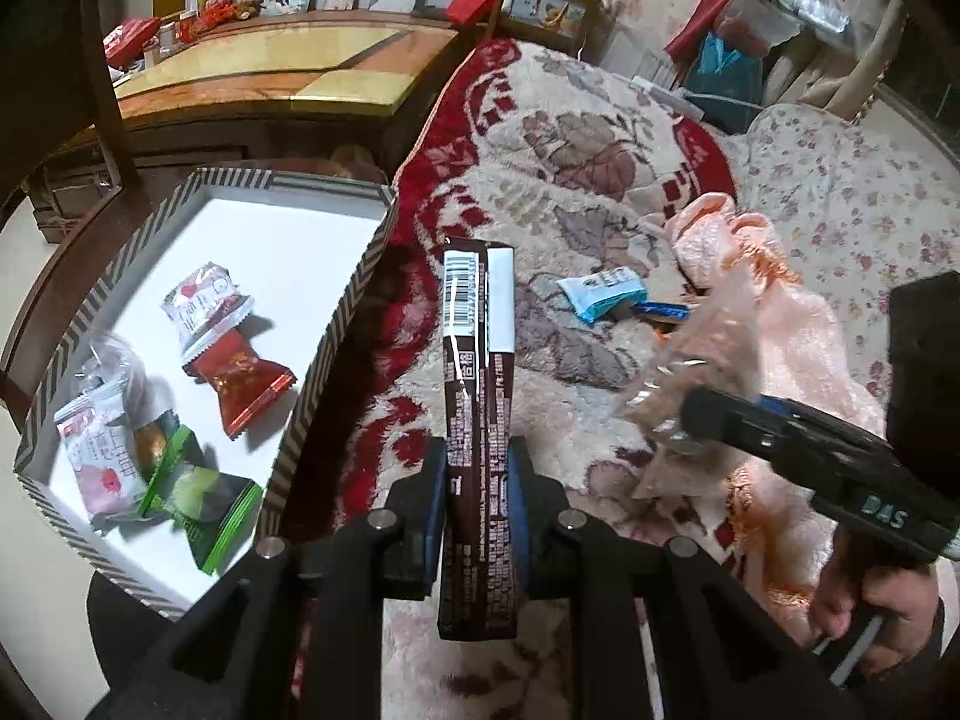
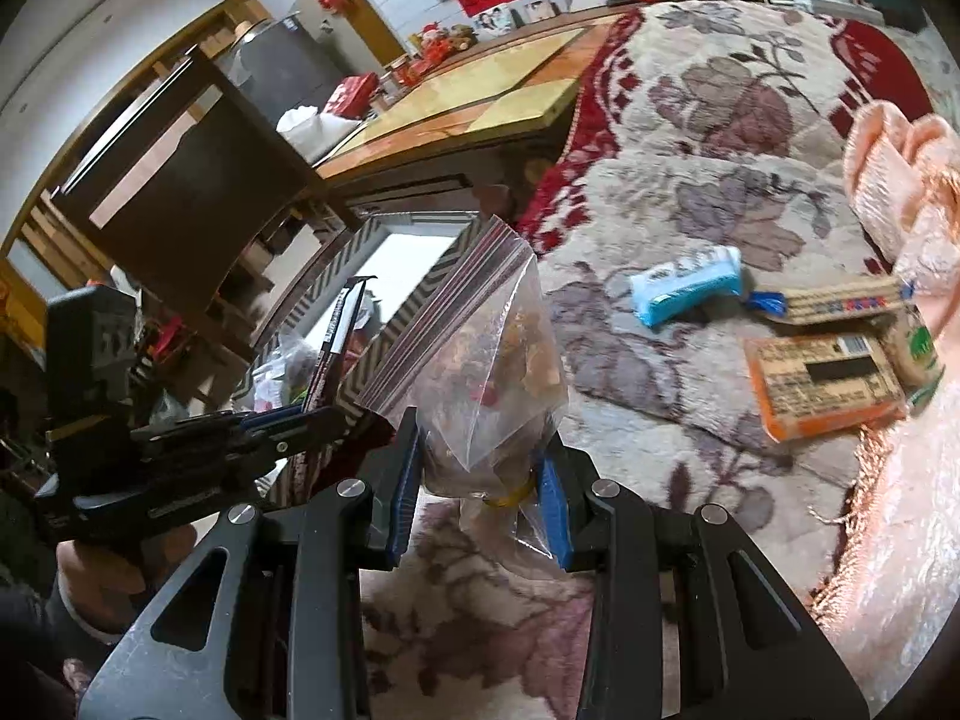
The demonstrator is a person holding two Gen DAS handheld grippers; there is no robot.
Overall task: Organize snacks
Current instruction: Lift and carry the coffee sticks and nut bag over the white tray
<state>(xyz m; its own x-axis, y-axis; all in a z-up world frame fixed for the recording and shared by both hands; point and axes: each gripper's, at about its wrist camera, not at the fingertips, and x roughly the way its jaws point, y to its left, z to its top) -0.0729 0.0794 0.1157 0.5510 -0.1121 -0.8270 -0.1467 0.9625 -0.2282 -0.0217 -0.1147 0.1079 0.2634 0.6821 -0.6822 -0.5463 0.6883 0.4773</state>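
Nearest the left wrist camera, the left hand-held gripper [image 1: 478,498] is clamped on a dark brown snack box [image 1: 478,396], pads against its two broad faces, box upright with the barcode end away from the lens. It hangs above the floral blanket [image 1: 576,138], just right of the striped box [image 1: 336,336].

Nearest the right wrist camera, the right hand-held gripper [image 2: 480,480] is closed narrow on the bunched neck of a clear zip bag [image 2: 492,360], near a yellow band; contents brownish, not identifiable through the plastic. Bag also clear of the blanket.

A hand [image 1: 882,612] shows at the lower right of the left view, on the right tool's grip.

Striped box, white floor, sits off the blanket's left edge. Inside: green packets [image 1: 204,498] at the near corner, pink-and-white packet [image 1: 99,450] by the left wall, red packet [image 1: 243,381] and a red-and-white packet [image 1: 198,306] toward the middle.

On the blanket, further out: light blue packet [image 2: 684,288] lying flat, an orange pack [image 2: 822,387] and a tan bar [image 2: 840,300] near the peach cloth [image 2: 900,180].

Beyond the blanket's far edge: wooden table [image 1: 288,60] with red items.
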